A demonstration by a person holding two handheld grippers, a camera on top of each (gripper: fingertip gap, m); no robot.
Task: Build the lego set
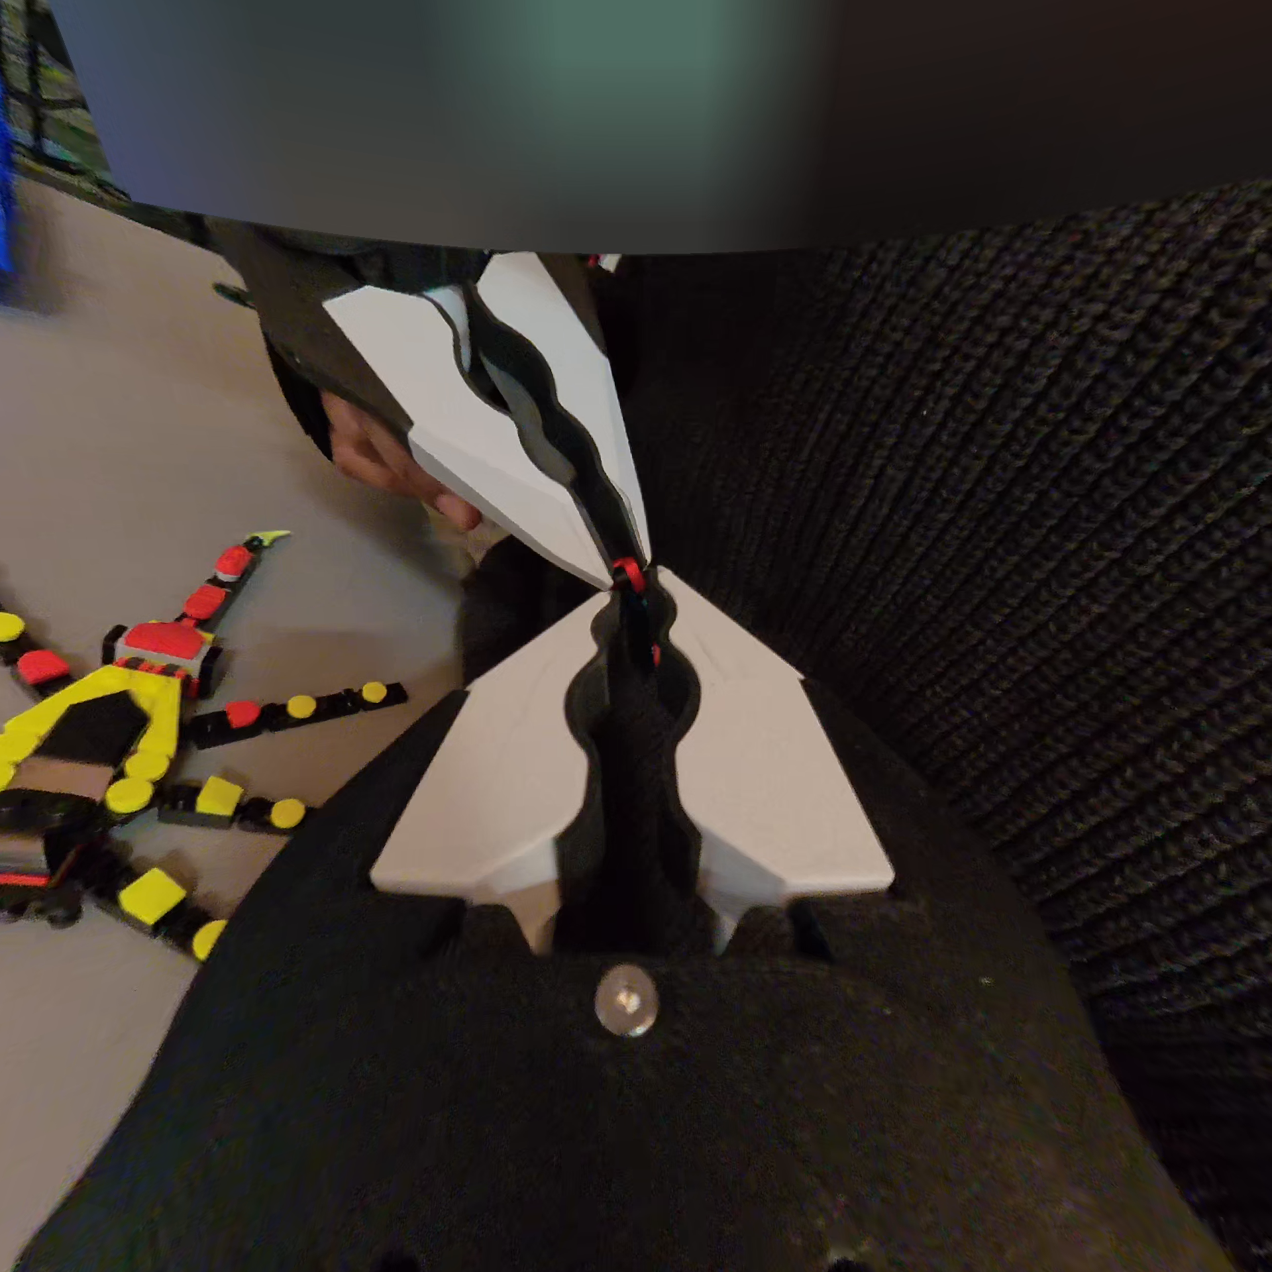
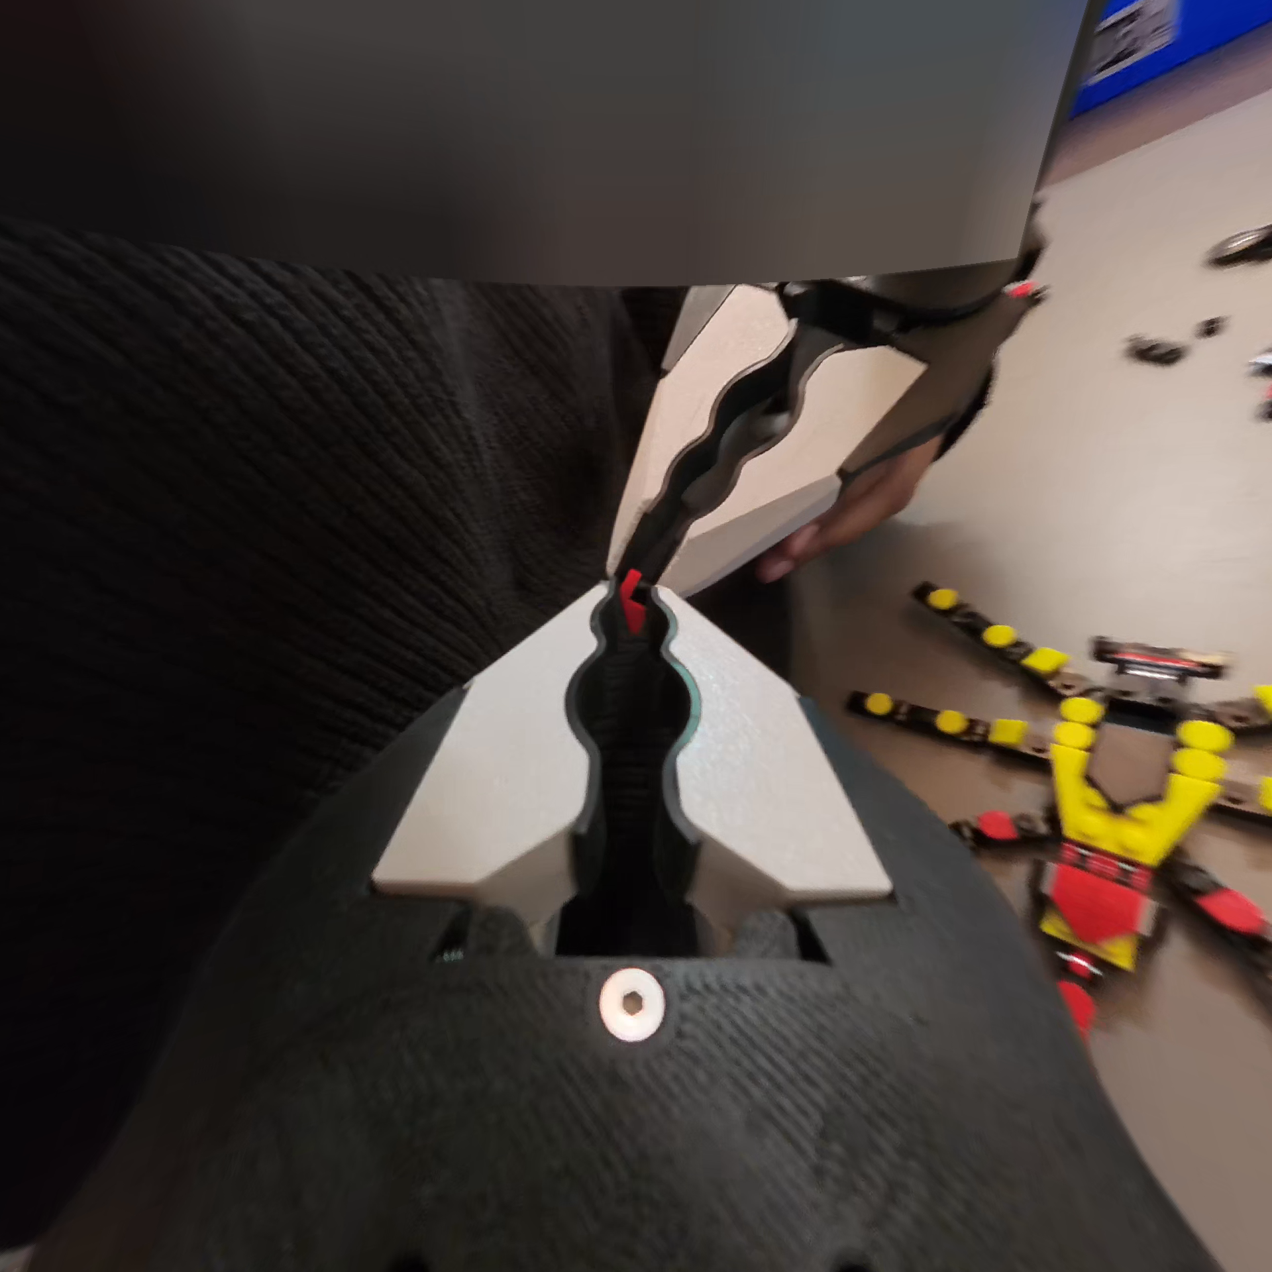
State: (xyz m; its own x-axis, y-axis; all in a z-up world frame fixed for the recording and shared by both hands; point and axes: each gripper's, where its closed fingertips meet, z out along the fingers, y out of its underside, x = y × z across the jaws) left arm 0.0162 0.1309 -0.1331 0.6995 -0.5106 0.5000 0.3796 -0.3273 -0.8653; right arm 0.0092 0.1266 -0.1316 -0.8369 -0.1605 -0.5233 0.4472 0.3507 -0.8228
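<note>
My left gripper [image 1: 630,585] fills the lower centre of its own view, its white fingers closed to a narrow slot with a small red piece [image 1: 628,575] pinched at the tips. In the right wrist view my right gripper [image 2: 630,595] sits the same way, clenched, with the red piece [image 2: 630,606] showing as a thin sliver between its tips. The two grippers meet tip to tip in mid-frame, each seen arriving from above in the other's view. I judge that both grip the same little part or two parts being pressed together; which one I cannot tell, as it is too small and half hidden. Behind them is my dark knitted sleeve [image 1: 998,550], and a hand [image 1: 385,461] on the far gripper's handle.

Farther off, on the grey table [image 1: 89,413], lies the lego model [image 1: 131,723] at the left edge of the left view and the right edge of the right view: a yellow and red body with black limbs studded in yellow and red. It looks largely built. A few loose dark pieces [image 2: 1163,347] lie at upper right of the right view, so some fitting probably remains, this red part included.
</note>
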